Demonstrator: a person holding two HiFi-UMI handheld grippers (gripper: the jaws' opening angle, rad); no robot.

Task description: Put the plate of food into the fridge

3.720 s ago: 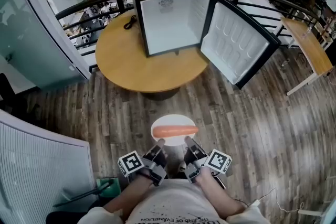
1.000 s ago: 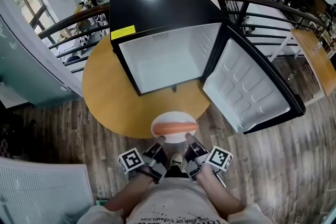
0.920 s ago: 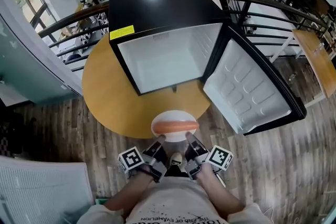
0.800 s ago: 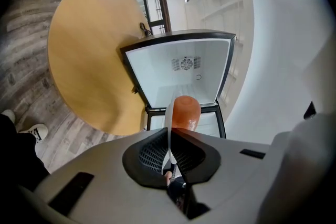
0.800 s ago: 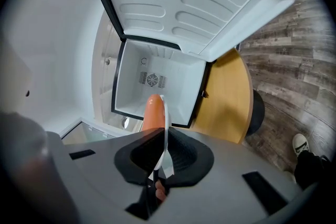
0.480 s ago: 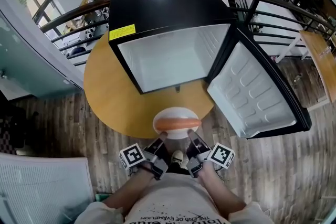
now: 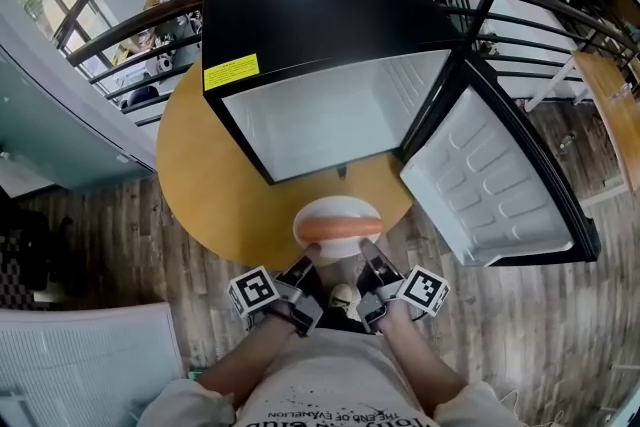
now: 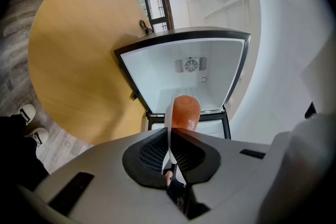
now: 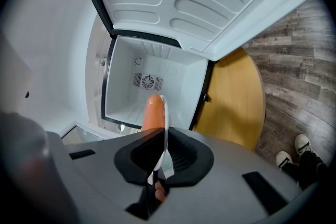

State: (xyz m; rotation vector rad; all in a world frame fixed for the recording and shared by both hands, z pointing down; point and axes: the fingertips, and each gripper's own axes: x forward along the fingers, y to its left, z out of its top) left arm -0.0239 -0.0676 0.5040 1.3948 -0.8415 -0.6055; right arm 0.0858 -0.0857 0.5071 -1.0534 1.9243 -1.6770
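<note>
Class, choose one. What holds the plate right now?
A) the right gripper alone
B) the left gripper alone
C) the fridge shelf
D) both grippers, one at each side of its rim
D: the left gripper and the right gripper each clamp the rim of the plate, which is short of the open fridge.
</note>
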